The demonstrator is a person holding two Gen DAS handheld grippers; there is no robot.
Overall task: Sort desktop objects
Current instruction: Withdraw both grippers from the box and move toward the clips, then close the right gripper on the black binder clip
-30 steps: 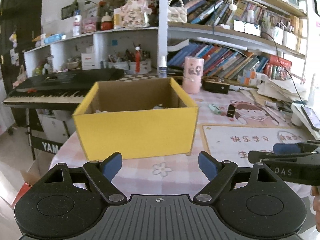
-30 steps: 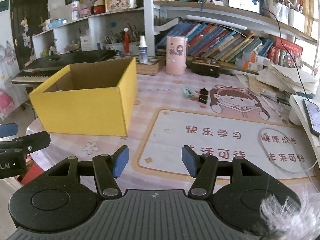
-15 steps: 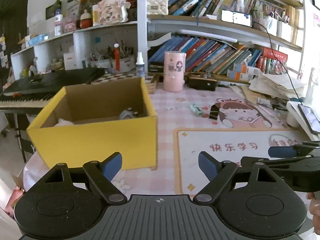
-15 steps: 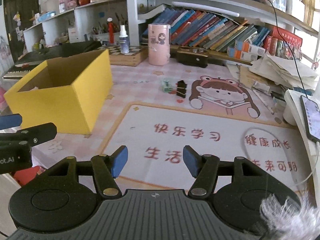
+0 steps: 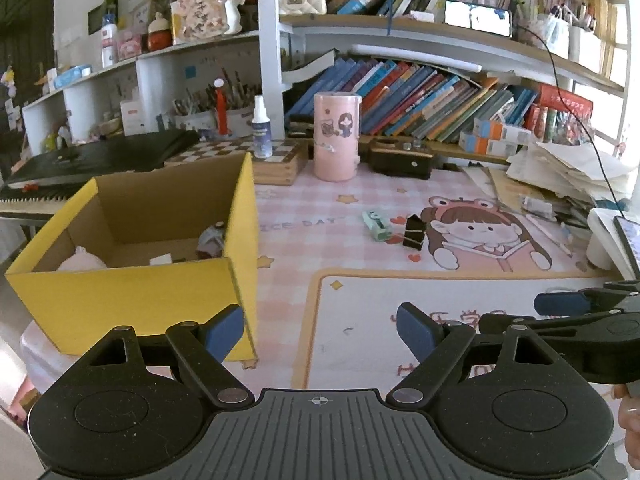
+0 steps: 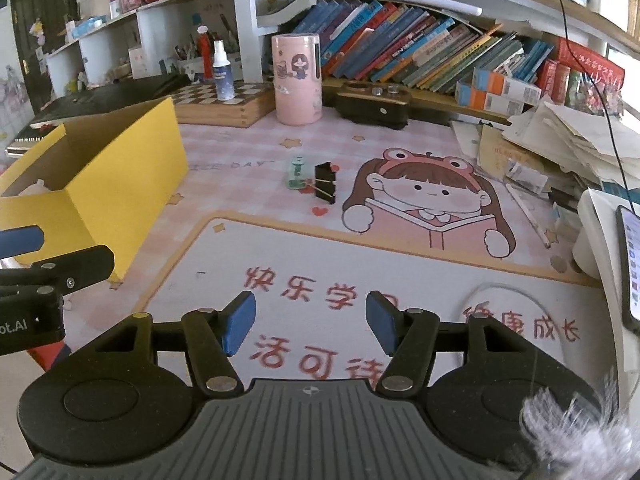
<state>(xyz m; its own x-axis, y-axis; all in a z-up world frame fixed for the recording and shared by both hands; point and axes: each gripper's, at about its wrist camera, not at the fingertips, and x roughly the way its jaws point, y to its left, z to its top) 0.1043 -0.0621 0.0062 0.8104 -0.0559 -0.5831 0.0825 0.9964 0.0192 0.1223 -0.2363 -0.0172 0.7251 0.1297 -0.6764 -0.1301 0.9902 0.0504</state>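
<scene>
Yellow box (image 5: 132, 300) left, black clip (image 6: 325, 183) beside green eraser (image 6: 296, 172) — both tongs empty

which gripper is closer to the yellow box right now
Left. The left gripper sits just off the yellow box's near right corner. The right gripper hangs farther right, over the printed mat.

Both grippers swung rightward and advanced over the desk

In the left wrist view the yellow box (image 5: 132, 280), centred a second ago, is now displaced to the left, and the green eraser (image 5: 376, 224) and black binder clip (image 5: 414, 232) are brought nearer centre; in the right wrist view the same clip (image 6: 325, 182) is seen closer, with the box (image 6: 100, 184) pushed to the left edge
</scene>
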